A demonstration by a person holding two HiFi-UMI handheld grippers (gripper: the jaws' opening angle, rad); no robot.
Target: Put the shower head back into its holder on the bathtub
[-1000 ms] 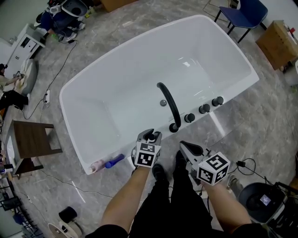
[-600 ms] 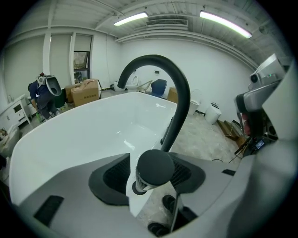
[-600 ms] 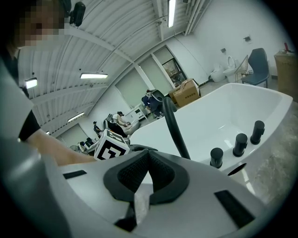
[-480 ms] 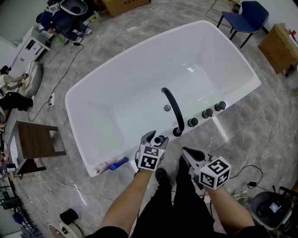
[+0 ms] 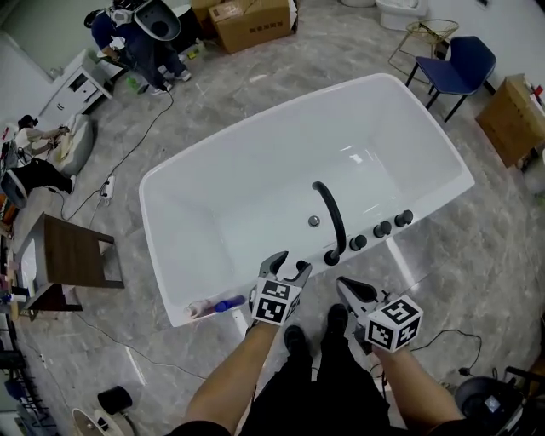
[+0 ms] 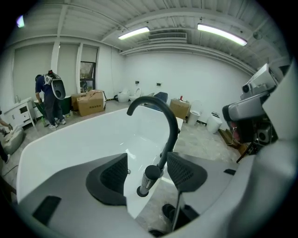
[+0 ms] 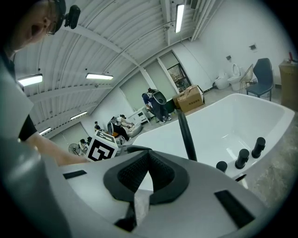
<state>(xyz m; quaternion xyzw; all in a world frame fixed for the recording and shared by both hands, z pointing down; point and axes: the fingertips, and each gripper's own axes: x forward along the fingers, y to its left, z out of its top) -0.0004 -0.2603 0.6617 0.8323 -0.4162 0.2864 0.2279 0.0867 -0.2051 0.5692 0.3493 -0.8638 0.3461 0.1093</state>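
The small black and chrome shower head (image 6: 148, 178) stands upright at the near rim of the white bathtub (image 5: 167, 175), just left of the black curved faucet spout (image 5: 330, 217). My left gripper (image 5: 288, 265) hangs over it with its jaws opening. In the left gripper view the shower head shows between the two pads (image 6: 113, 176) and neither pad touches it. My right gripper (image 5: 347, 288) is to the right, over the floor beside the tub, shut with nothing in it.
Three black knobs (image 5: 381, 228) sit on the rim right of the spout. A blue-capped bottle (image 5: 218, 305) lies on the near left rim. Around the tub are a wooden stool (image 5: 72, 254), a blue chair (image 5: 464, 66), cardboard boxes (image 5: 254, 19) and floor cables. People are at the far left.
The left gripper's jaws have spread apart and let go of the shower head, then lifted back from the rim. The right gripper has risen a little.
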